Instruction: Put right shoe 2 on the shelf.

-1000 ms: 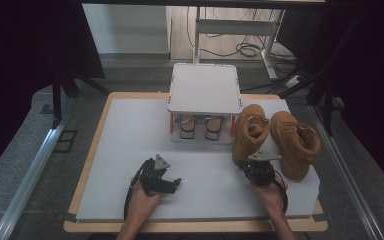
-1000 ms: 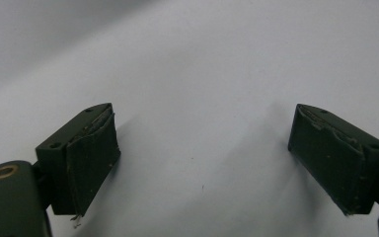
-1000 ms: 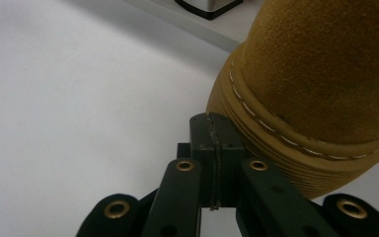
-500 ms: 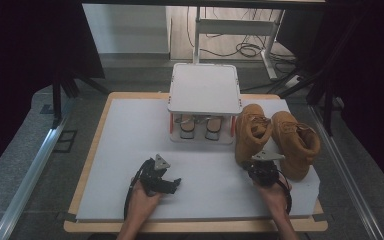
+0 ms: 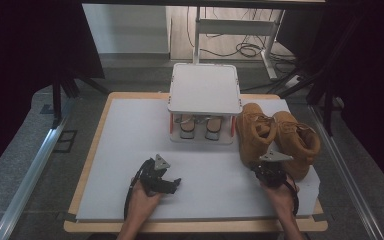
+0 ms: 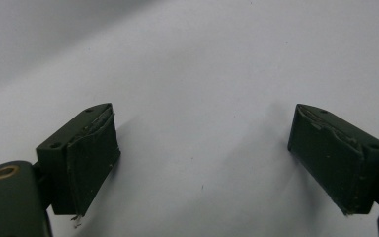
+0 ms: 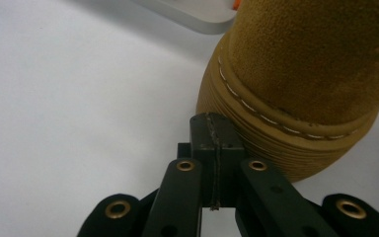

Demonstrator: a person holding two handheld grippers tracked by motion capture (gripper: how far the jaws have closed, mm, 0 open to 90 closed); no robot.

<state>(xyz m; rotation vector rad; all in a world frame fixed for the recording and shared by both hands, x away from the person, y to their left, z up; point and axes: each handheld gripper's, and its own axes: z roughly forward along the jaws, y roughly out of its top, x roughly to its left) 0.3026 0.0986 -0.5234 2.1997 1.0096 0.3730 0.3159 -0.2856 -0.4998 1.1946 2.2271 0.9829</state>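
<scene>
jaws pressed flat together on your right gripper (image 7: 212,128), nothing between them, their tips right at the ribbed sole of the near boot (image 7: 296,94), touching or a hair off, hard to call. that boot (image 5: 254,131) stands on the white table (image 5: 130,130) with its toe toward you, and its twin, the far boot (image 5: 297,142), sits just beside it toward the table's right edge. from above, your right gripper (image 5: 271,171) is parked at the near boot's toe. to their left is the small white rack (image 5: 205,90) with a pair of shoes (image 5: 200,126) tucked under its top shelf. your left gripper (image 5: 161,179) rests well apart, jaws spread wide over bare table, holding nothing. my read: you're at the approach, nudging or lining up on the near boot. with the jaws closed you can only push; to lift it you'd need to open up and take the collar or tongue, then carry it toward the rack.
</scene>
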